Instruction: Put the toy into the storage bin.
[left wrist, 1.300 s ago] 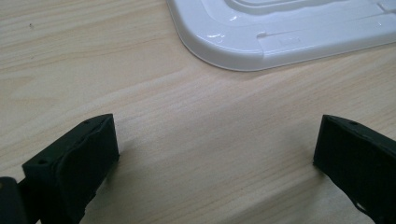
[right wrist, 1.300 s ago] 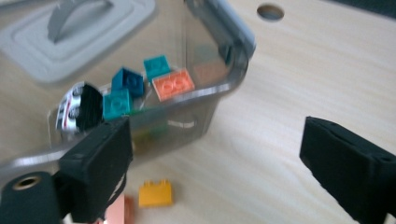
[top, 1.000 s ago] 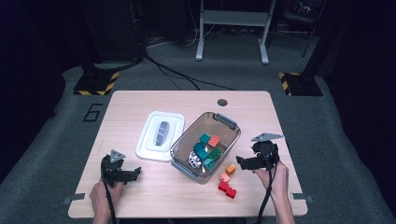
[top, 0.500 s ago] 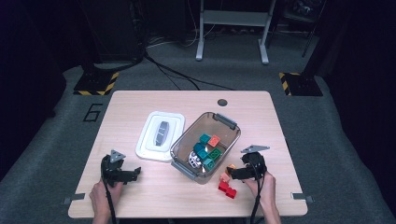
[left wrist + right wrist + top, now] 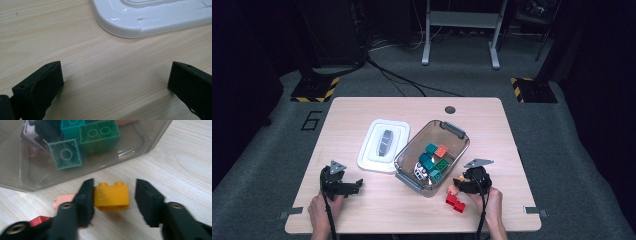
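R gripper (image 5: 113, 202) was down on the table (image 5: 362, 107) just beside the clear bin (image 5: 453, 131), jaws closing in around the yellow brick (image 5: 111, 197) – L jaw touched the brick's side, R jaw had a small gap left, so not pinched yet. Brick sat flat on the wood, studs pointing toward the bin wall. A pink brick (image 5: 63, 200) lay just beside it behind the L jaw, w/ a red brick (image 5: 456, 202) next to that, nearer the table's front edge. Bin held teal, green & orange bricks. L gripper (image 5: 354, 185) sat low over bare wood near the white lid (image 5: 382, 146) – jaws spread wide, nothing btwn them
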A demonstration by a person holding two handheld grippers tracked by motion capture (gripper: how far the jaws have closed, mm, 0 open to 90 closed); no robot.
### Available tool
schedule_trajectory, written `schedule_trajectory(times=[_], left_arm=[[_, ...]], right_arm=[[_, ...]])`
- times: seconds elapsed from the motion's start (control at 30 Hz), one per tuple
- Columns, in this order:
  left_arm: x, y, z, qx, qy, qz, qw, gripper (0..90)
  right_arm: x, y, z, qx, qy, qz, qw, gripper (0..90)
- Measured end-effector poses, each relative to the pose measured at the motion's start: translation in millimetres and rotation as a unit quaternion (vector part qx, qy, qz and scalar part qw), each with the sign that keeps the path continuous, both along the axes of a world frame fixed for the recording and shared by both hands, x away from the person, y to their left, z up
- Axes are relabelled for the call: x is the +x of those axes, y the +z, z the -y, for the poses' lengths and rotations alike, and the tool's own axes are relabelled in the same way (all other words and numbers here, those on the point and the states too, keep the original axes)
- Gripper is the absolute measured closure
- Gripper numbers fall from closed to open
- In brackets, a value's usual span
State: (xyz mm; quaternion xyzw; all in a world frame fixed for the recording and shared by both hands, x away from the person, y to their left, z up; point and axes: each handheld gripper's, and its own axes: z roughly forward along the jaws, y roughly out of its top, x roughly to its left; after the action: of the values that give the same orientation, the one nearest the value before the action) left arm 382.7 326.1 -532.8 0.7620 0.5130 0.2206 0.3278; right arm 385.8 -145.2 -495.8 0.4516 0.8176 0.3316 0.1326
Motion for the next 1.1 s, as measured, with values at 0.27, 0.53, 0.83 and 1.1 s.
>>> schedule_trajectory(times=[0.27,0.53,0.83,1.1], left_arm=[[0.0,0.0,0.0,0.000,0.000,0.000,1.0000,0.0],[0.1,0.0,-0.1,0.000,0.000,0.001,1.0000,0.0],[0.0,0.0,0.0,0.000,0.000,0.000,1.0000,0.0],[0.0,0.0,0.0,0.000,0.000,0.000,1.0000,0.0]], right_arm=[[-1.3,1.4,1.2,-0.006,-0.011,0.008,0.9999,58.5],[0.7,13.6,14.0,0.009,-0.031,0.017,0.9993,58.7],[5.7,37.6,30.6,0.012,-0.050,0.032,0.9981,58.7],[11.2,57.3,43.1,0.020,-0.068,0.048,0.9963,58.7]])
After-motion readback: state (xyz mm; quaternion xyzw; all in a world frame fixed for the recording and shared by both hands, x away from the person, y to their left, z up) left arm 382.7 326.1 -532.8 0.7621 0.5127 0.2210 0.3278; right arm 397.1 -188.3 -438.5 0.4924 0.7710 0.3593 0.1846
